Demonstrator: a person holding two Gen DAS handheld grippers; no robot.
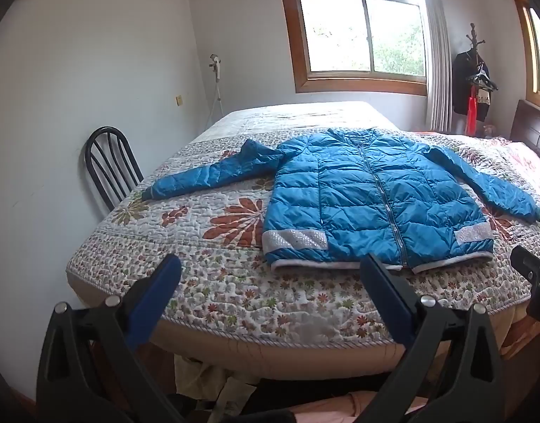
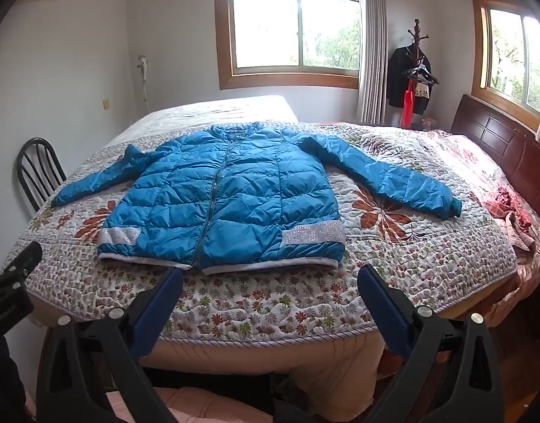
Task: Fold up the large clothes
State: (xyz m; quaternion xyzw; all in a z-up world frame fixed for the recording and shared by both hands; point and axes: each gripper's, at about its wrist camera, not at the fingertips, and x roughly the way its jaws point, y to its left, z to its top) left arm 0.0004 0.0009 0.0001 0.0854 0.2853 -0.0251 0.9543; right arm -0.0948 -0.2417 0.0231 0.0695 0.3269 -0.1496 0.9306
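A blue quilted puffer jacket (image 1: pixel 368 197) lies flat and zipped on a floral quilt (image 1: pixel 234 292), front up, both sleeves spread out to the sides, hem with silver bands toward me. It also shows in the right wrist view (image 2: pixel 227 204). My left gripper (image 1: pixel 270 264) is open and empty, held above the bed's near edge, short of the jacket's hem. My right gripper (image 2: pixel 270 275) is open and empty, also just short of the hem. The right gripper's body shows at the right edge of the left wrist view (image 1: pixel 532 275).
A black metal chair (image 1: pixel 111 165) stands at the bed's left side by the wall. A dark wooden headboard (image 2: pixel 506 148) is on the right. A coat stand with dark clothes (image 2: pixel 412 70) stands in the far corner. A pink crumpled blanket (image 2: pixel 509 208) lies at the bed's right.
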